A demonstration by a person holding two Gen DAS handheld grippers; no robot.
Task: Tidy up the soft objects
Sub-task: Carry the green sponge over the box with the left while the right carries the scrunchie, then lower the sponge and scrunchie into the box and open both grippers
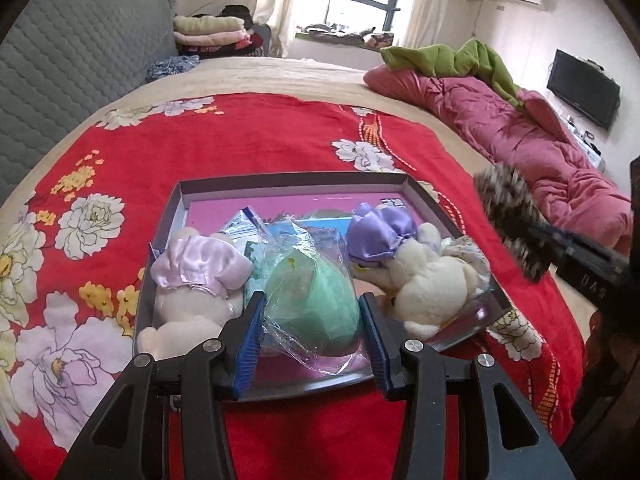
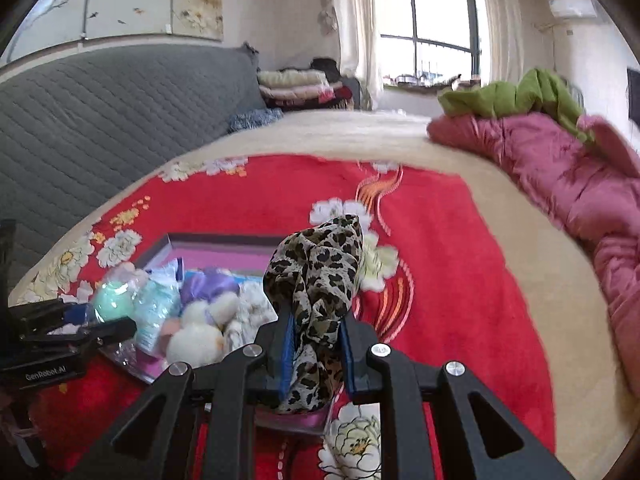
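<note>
Where the red floral blanket [image 1: 248, 140] covers the bed, a shallow grey box [image 1: 280, 182] holds the lot. Left gripper [image 1: 312, 336]: fingers spread wide on either side of a green squishy toy in clear wrap [image 1: 316, 288] at the box's near edge; actual grip cannot be told. White plush with pink dress [image 1: 192, 284] at near-left corner; white plush with purple bow [image 1: 416, 264] at right edge. Right gripper [image 2: 318, 344]: fingers closed upon a leopard-print cloth [image 2: 316, 272], held above the box's right edge.
</note>
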